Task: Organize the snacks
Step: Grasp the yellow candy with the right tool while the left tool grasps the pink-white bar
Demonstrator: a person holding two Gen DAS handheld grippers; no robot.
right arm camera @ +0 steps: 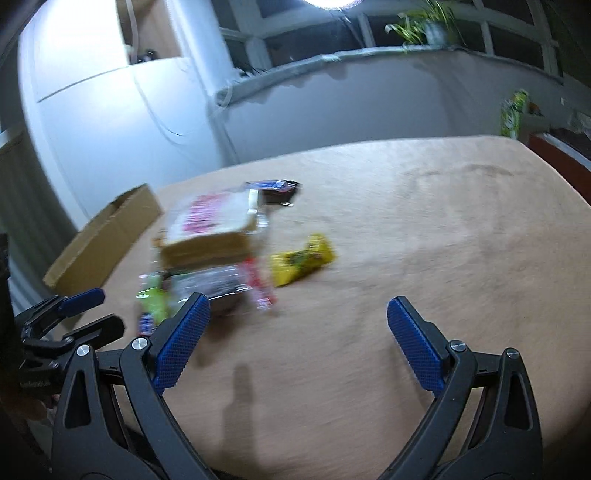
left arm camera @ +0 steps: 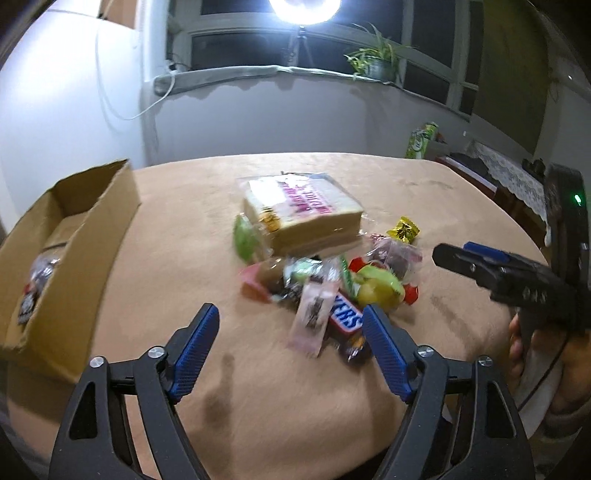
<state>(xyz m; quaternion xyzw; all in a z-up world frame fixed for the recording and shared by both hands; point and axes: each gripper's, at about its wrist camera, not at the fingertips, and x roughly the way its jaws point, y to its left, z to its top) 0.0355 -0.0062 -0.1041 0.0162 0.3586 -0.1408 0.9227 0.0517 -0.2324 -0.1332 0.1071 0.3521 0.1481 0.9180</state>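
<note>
A heap of wrapped snacks lies mid-table: a Snickers bar [left arm camera: 345, 317], a pink-clear packet [left arm camera: 314, 314], a green-yellow packet [left arm camera: 380, 288] and a yellow packet [left arm camera: 404, 229] [right arm camera: 301, 262]. Behind them sits a bagged loaf of sliced bread [left arm camera: 306, 210] [right arm camera: 210, 229]. An open cardboard box [left arm camera: 74, 258] [right arm camera: 107, 240] stands at the left with a dark packet [left arm camera: 37, 280] inside. My left gripper [left arm camera: 290, 314] [right arm camera: 88, 306] is open just short of the heap, its right pad beside the Snickers bar. My right gripper [right arm camera: 298, 301] [left arm camera: 454, 254] is open over bare cloth, right of the heap.
The table [right arm camera: 443, 221] wears a tan cloth. A dark packet [right arm camera: 277, 190] lies behind the bread. A green carton [left arm camera: 421, 140] and a lace-covered side table [left arm camera: 509, 177] stand beyond the far right edge. A bright lamp on a tripod [left arm camera: 303, 11] and a potted plant [left arm camera: 376, 59] sit by the window.
</note>
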